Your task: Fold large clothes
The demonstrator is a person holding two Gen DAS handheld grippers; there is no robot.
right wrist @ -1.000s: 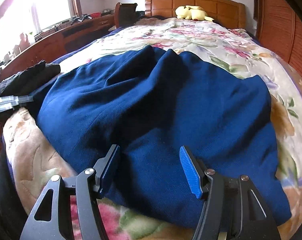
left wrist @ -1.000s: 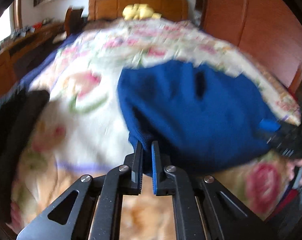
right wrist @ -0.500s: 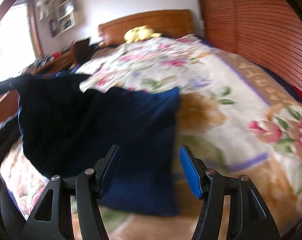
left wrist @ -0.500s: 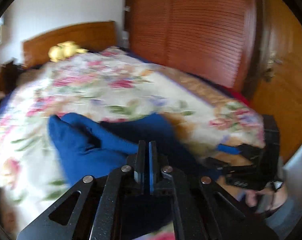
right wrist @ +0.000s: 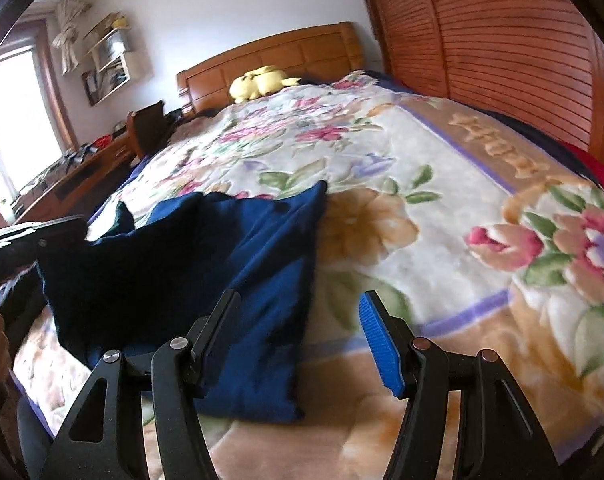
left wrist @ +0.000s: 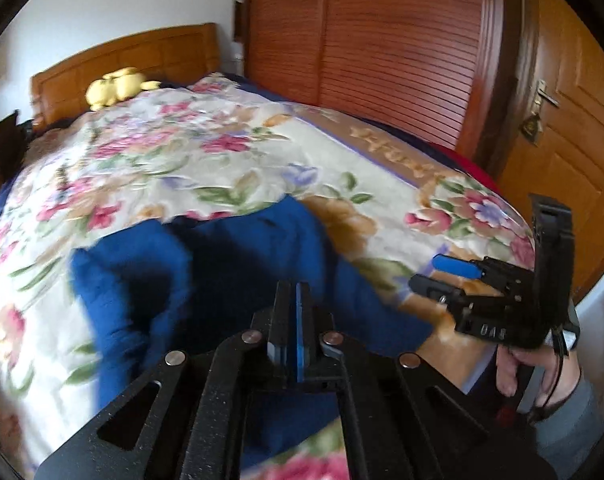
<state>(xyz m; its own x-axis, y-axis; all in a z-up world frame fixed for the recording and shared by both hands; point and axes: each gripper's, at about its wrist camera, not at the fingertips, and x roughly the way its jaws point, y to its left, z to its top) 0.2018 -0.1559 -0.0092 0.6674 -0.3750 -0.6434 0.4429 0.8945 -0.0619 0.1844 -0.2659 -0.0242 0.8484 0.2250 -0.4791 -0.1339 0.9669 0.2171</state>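
Blue garment (right wrist: 230, 280) lying bunched across the lower left of the right wrist view, on the floral blanket (right wrist: 441, 240) of the bed, one edge lifted at the left of the frame. Left gripper (left wrist: 292, 304) at bottom centre of its own view, jaws pressed together, blue cloth right under and behind them (whether any is pinched cannot be told). Right gripper (right wrist: 302, 328) low in its view, jaws standing apart, nothing between, left finger over the garment's edge. Seen also at right of the left wrist view, in a hand (left wrist: 541, 368). Yellow plush toy (right wrist: 260, 80) by the wooden headboard (right wrist: 274, 52), far end.
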